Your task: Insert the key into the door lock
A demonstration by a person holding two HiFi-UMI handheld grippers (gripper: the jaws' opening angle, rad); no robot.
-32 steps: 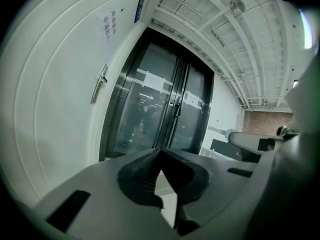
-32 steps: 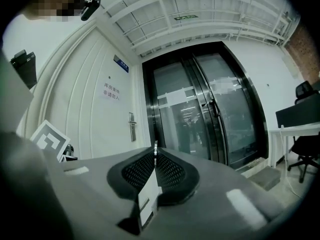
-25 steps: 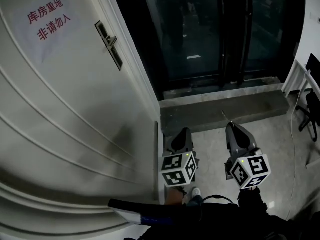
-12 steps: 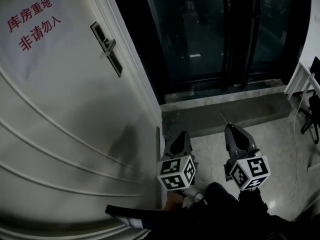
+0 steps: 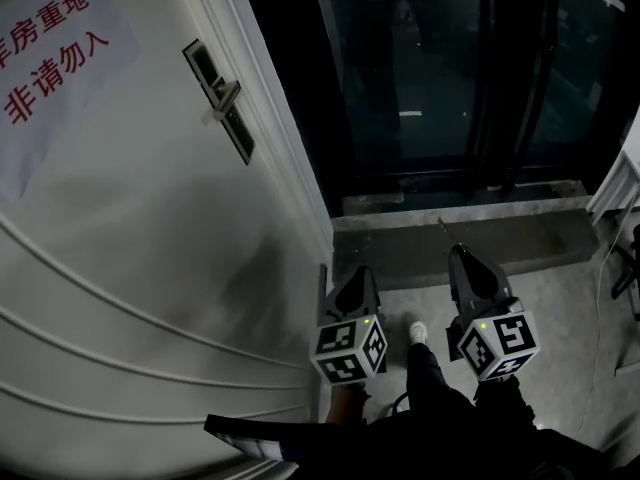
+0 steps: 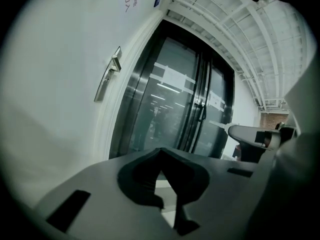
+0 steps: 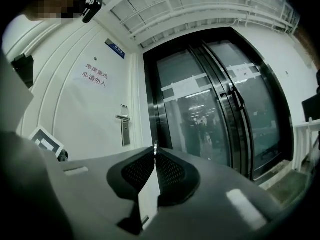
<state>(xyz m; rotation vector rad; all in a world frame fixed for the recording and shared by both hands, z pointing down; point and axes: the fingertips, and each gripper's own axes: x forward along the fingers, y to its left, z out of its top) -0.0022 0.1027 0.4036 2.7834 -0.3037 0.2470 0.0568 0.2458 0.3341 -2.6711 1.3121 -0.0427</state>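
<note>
The door lock is a dark upright plate with a lever handle on the white door, at the upper left of the head view. Both grippers hang low, well below and to the right of it. My right gripper is shut on a thin metal key that points forward; in the right gripper view the key pokes out past the shut jaws, with the lock far ahead to the left. My left gripper is shut with nothing in it, and its view shows the handle up on the left.
A paper sign with red characters hangs on the door. Dark glass doors stand to the right of the door frame above a stone threshold. A person's shoe shows between the grippers. A chair is at the right edge.
The head view has moved closer to the door and glass, and the lock sits slightly lower in it. A shoe has stepped forward between the grippers. Both grippers stay shut.
</note>
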